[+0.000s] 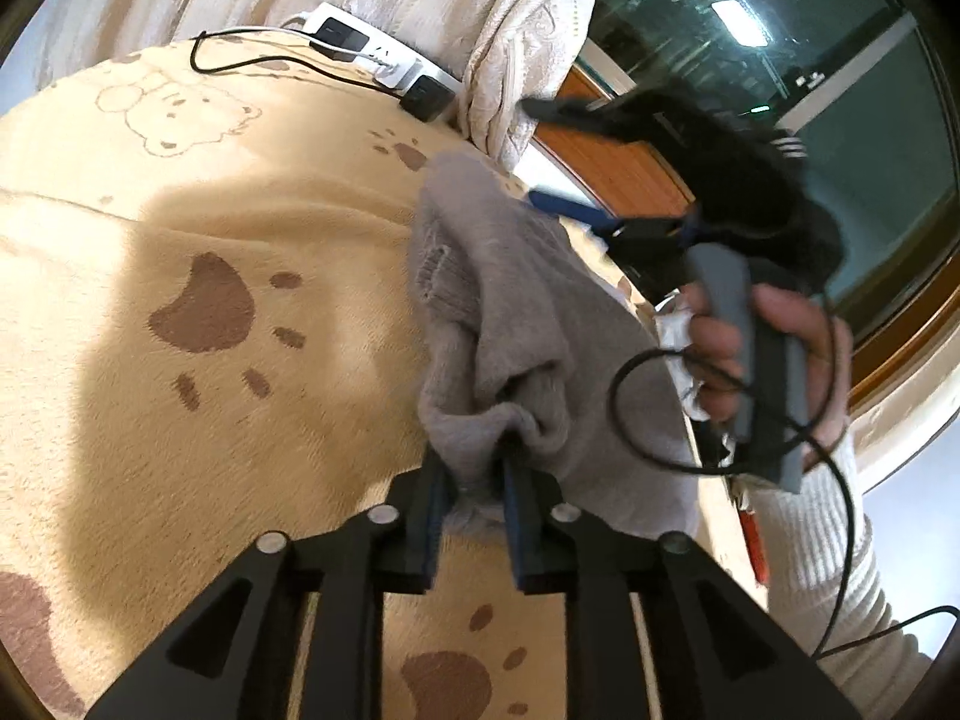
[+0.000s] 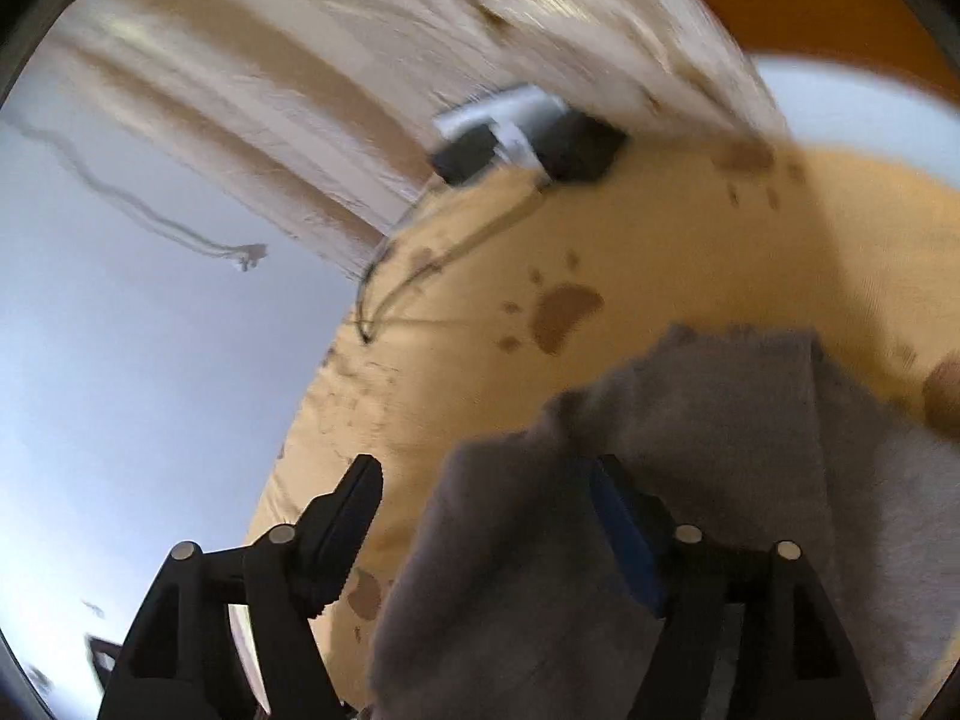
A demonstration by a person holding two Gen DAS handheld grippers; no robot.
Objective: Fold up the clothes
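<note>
While it lies bunched on the paw-print blanket (image 1: 198,228), the grey knit garment (image 1: 510,312) looks soft, light and limp, so it will sag and slump wherever it is not supported; a hem or corner seems the best place to take hold, not the bulk. One garment is in play. A fold of it sits between the fingers of the left gripper (image 1: 474,480), whose jaws stand narrowly apart; whether the pads press the cloth is hard to tell. On the right gripper (image 2: 486,510), the jaws gape wide, released, with the knit draped over one finger. From the left wrist view a hand (image 1: 774,354) grips that second tool's handle. Beyond lie one white power strip (image 1: 372,48) with two dark plugs, one black cable (image 1: 252,60), a pale curtain (image 1: 456,6) and a dark window (image 1: 780,48).
</note>
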